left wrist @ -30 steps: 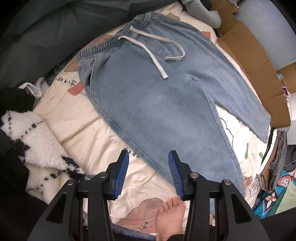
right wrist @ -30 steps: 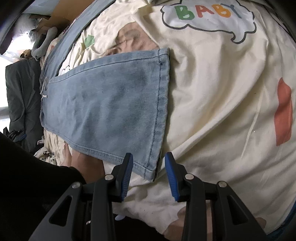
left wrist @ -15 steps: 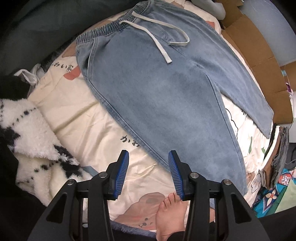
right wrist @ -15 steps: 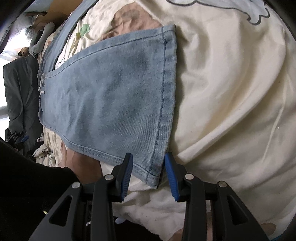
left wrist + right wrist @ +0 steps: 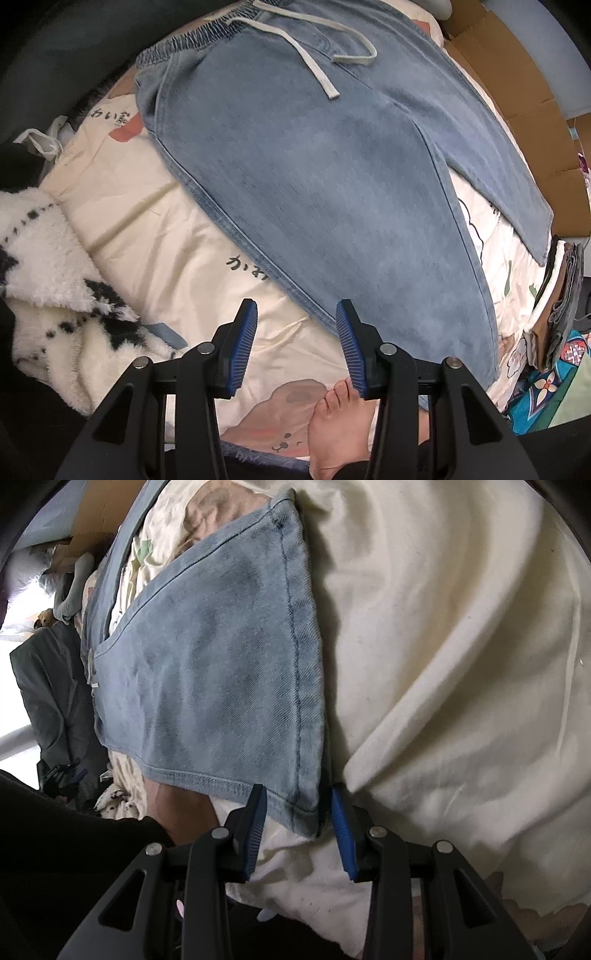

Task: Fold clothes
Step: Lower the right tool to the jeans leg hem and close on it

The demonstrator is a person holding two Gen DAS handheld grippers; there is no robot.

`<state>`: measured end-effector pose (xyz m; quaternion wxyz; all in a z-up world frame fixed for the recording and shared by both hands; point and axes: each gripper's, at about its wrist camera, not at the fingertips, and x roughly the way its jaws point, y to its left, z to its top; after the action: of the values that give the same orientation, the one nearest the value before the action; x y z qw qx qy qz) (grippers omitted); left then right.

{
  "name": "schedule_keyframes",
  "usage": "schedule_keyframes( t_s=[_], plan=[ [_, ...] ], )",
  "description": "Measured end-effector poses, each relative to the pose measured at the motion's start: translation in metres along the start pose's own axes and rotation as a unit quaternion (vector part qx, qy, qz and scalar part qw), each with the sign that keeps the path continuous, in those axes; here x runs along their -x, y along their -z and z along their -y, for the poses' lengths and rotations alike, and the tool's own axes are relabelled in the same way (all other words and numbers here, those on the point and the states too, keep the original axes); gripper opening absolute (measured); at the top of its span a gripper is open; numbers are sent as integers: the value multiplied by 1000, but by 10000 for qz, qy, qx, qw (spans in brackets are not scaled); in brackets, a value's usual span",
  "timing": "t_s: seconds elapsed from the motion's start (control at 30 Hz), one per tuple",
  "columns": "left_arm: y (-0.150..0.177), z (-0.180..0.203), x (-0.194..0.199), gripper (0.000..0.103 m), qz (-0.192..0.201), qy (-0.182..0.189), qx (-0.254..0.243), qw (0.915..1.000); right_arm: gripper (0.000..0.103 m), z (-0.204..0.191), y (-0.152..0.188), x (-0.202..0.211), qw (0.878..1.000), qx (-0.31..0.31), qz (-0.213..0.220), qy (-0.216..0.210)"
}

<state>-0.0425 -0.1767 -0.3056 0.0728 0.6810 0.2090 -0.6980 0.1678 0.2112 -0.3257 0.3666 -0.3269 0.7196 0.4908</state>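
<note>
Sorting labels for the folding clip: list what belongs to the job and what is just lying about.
Job:
jeans
left hand-held gripper
right hand-held gripper

Lying about:
fluffy black-and-white blanket
cardboard
stack of folded clothes
cream printed sheet

Faded matt denim jeans (image 5: 332, 177) with woven cotton drawstring (image 5: 314, 62); soft creased cotton bedsheet (image 5: 461, 646); fluffy fleece blanket (image 5: 44, 258); ribbed blue rubber pads on matt black plastic fingers (image 5: 242, 343); brown cardboard (image 5: 517, 92).

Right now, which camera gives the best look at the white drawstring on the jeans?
The left wrist view: the drawstring lies in full sight across the jeans below the waistband. The right wrist view shows only a tiny white bit far off.
</note>
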Motion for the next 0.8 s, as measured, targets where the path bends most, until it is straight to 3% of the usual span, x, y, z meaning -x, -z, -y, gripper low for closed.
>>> schedule_keyframes(
  t_s=[0.4, 0.8],
  plan=[
    [3, 12, -19, 45, -99, -156, -245, 9995, 34, 9, -1, -10, 9998, -73, -137, 116],
    [0, 17, -45, 45, 0, -485, -891, 9948, 35, 1, -1, -1, 9991, 18, -329, -268]
  ],
)
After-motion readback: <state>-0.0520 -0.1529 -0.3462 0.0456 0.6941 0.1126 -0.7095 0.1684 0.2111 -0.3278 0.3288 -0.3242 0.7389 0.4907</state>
